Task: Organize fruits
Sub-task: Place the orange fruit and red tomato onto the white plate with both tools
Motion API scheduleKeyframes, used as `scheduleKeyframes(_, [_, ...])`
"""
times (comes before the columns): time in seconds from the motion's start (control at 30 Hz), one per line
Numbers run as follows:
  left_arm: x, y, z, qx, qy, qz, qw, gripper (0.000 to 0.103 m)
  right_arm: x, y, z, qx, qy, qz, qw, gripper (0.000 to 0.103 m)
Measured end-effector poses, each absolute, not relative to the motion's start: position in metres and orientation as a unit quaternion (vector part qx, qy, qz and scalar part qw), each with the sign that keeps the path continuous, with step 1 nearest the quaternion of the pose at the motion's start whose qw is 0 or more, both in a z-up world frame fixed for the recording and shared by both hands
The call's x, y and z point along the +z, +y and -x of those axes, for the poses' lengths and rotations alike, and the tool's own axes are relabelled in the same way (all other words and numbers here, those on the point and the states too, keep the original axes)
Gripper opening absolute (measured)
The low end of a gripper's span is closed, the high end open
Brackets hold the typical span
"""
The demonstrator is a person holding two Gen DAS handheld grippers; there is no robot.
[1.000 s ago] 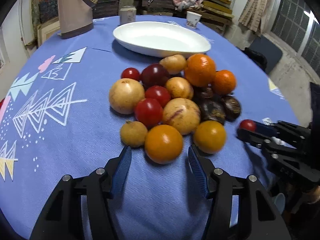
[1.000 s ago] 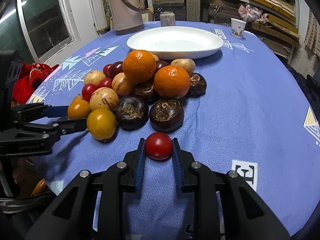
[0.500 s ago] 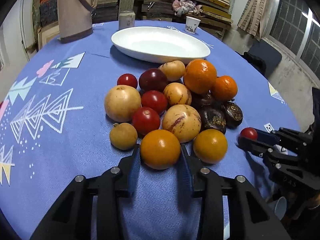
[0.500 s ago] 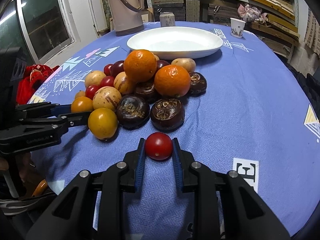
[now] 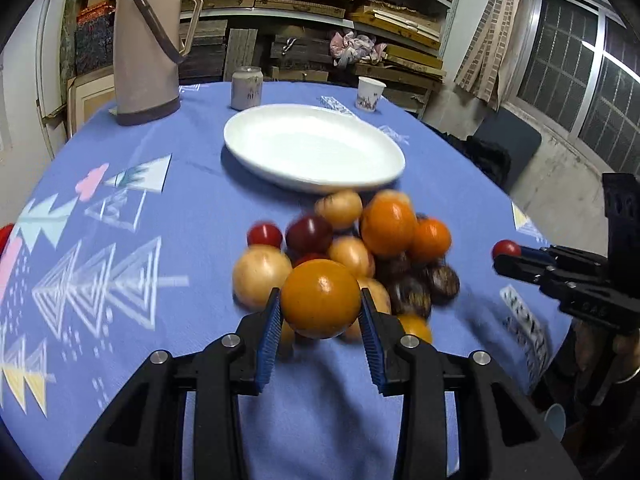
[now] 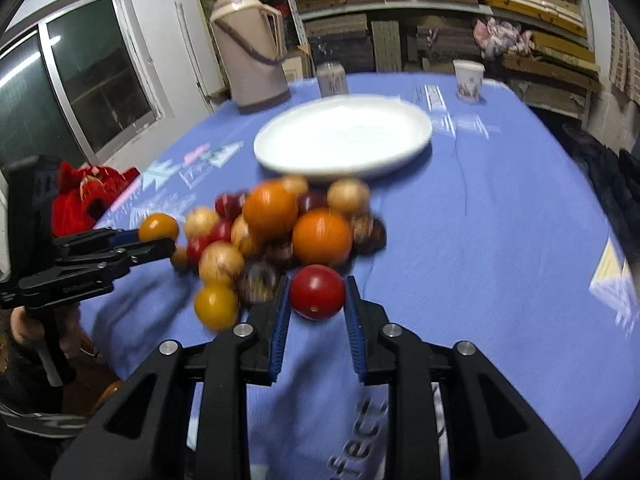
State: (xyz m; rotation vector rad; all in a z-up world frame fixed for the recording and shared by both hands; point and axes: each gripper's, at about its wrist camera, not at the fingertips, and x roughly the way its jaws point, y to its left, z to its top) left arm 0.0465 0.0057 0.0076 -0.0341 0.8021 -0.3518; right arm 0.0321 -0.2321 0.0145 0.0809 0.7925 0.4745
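left gripper (image 5: 320, 312) clamps orange tomato (image 5: 320, 298) | right gripper (image 6: 317, 300) clamps red tomato (image 6: 317, 291) | risk: smooth round skins slip or bruise before white plate (image 5: 276, 160), upper centre

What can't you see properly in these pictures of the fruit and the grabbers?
- Left wrist view: the orange fruit in the left gripper hides fruit behind it in the pile.
- Right wrist view: motion blur smears the pile; its dark fruits cannot be identified.
- Right wrist view: the print on the paper cup is too small.
- Both views: the person's hands are mostly cut off at the edges.
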Motion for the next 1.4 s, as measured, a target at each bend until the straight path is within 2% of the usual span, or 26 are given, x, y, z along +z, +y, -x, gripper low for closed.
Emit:
scheduleKeyframes(0.27, [0.039,-0.009,-0.134,-0.149,0.372,-0.012,0.916,0.038,0.051,-0.219,-0.125,0.223,0.37,-0.014,0.902,0.026])
scheduleKeyframes(0.5, [0.009,-0.022,-0.23,-0.126,0.429,0.002,0.895,0.038,0.013,-0.202,-0.232,0.187,0.438,-0.022,0.879,0.026])
scheduleKeyframes(0.7, [-0.005,-0.02,-0.272,-0.116,0.441,0.014,0.89,0.038,-0.01,-0.194,-0.283,0.18,0.467,-0.036,0.865,0.026])
scheduleKeyframes(0.77, [-0.008,-0.018,-0.277,-0.116,0.442,0.021,0.889,0.038,-0.015,-0.193,-0.294,0.169,0.469,-0.046,0.866,0.029])
scheduleKeyframes(0.8, [-0.009,-0.017,-0.28,-0.117,0.445,0.022,0.888,0.038,-0.017,-0.192,-0.298,0.167,0.471,-0.048,0.865,0.041])
scheduleKeyframes(0.83, [-0.01,-0.016,-0.279,-0.119,0.445,0.025,0.887,0.038,-0.018,-0.193,-0.302,0.167,0.475,-0.052,0.862,0.047])
scheduleKeyframes(0.87, [-0.012,-0.015,-0.28,-0.121,0.446,0.029,0.886,0.039,-0.016,-0.193,-0.301,0.167,0.47,-0.052,0.865,0.047])
scheduleKeyframes(0.93, [-0.01,-0.013,-0.276,-0.125,0.442,0.038,0.888,0.063,-0.01,-0.193,-0.297,0.168,0.456,-0.044,0.873,0.052])
scheduleKeyframes(0.97, [-0.008,-0.013,-0.273,-0.122,0.437,0.036,0.891,0.068,-0.007,-0.194,-0.295,0.169,0.451,-0.045,0.875,0.053])
scheduleKeyframes(1.1, [0.008,-0.012,-0.258,-0.127,0.415,0.025,0.901,0.074,-0.001,-0.203,-0.278,0.17,0.449,-0.047,0.876,0.056])
scheduleKeyframes(1.23, [0.019,-0.005,-0.235,-0.127,0.402,0.019,0.906,0.085,0.006,-0.217,-0.243,0.175,0.437,-0.045,0.881,0.068])
scheduleKeyframes(1.4, [0.024,0.006,-0.201,-0.113,0.393,0.0,0.912,0.086,0.013,-0.227,-0.199,0.184,0.426,-0.036,0.885,0.069])
